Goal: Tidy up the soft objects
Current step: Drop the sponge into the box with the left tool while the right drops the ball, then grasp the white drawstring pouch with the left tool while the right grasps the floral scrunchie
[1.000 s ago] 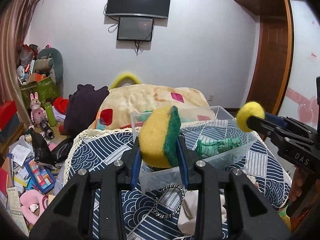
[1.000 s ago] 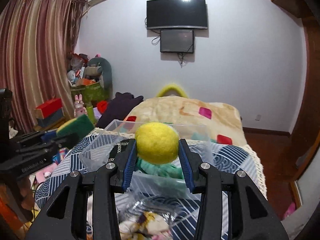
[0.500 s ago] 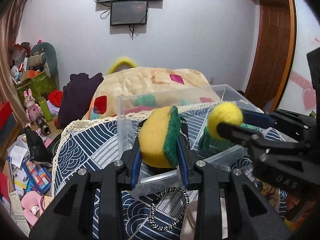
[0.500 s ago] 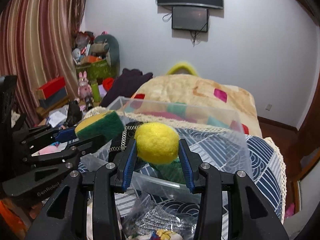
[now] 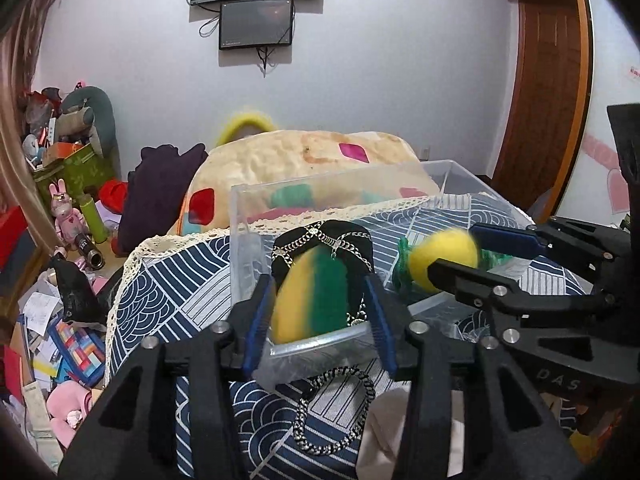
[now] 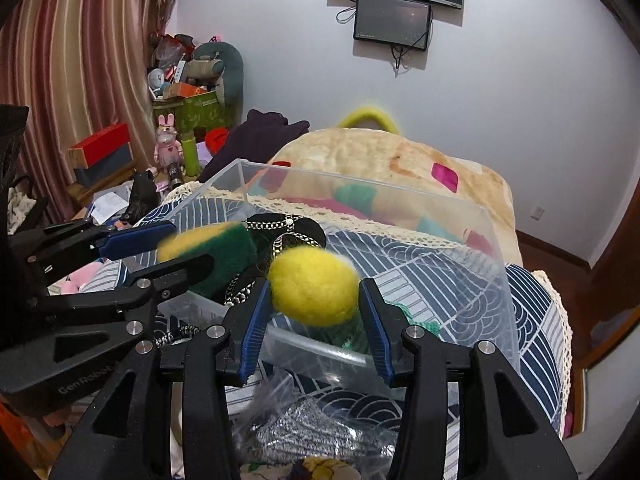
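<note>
A clear plastic box (image 5: 332,336) (image 6: 496,240) stands on the blue patterned cloth. My left gripper (image 5: 316,300) has opened over its near left part; the yellow and green sponge (image 5: 312,300) (image 6: 212,248) is blurred between the spread jaws, apparently loose. My right gripper (image 6: 314,296) has opened too; the yellow felt ball (image 6: 314,286) (image 5: 444,258) sits blurred between its jaws above the box. Inside lie a black pouch with silver chains (image 5: 324,240) (image 6: 288,230) and a green knit item (image 5: 404,276) (image 6: 416,316).
A braided bracelet (image 5: 332,412) and white cloth (image 5: 384,436) lie before the box. A shiny bag (image 6: 304,432) lies below my right gripper. A patterned quilt (image 5: 312,160) is behind. Toys and boxes (image 5: 68,208) clutter the floor at left.
Both grippers moved lower over the box and their jaws spread wider. The sponge and the ball are now blurred and seem released from the pads.
</note>
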`<control>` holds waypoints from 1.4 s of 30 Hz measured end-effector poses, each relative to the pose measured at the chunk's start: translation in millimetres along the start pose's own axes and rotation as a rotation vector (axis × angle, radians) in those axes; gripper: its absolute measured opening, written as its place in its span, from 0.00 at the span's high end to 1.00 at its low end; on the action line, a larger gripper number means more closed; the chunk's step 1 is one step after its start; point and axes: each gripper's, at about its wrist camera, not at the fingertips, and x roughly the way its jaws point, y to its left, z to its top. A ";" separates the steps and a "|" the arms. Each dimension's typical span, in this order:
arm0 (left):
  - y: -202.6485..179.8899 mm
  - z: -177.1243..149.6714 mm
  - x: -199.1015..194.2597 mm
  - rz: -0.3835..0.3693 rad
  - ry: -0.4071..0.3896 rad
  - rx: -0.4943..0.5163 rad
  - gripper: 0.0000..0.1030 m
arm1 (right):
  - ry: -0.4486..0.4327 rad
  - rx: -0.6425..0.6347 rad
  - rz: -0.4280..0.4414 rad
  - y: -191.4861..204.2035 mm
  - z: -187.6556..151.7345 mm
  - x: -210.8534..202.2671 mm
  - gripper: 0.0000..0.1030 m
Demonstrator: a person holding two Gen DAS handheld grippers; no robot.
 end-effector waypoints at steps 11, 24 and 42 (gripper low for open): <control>1.6 3.9 -41.5 -0.022 -0.066 -0.028 0.32 | -0.099 -0.002 -0.037 -4.8 -4.3 -41.0 0.41; -2.3 -19.1 -71.3 -0.050 -0.072 -0.065 0.14 | -0.193 0.059 -0.064 -17.0 -24.4 -82.3 0.30; -35.5 -83.0 -28.7 -0.136 0.110 -0.057 0.14 | -0.004 0.167 -0.029 -23.6 -100.4 -57.1 0.30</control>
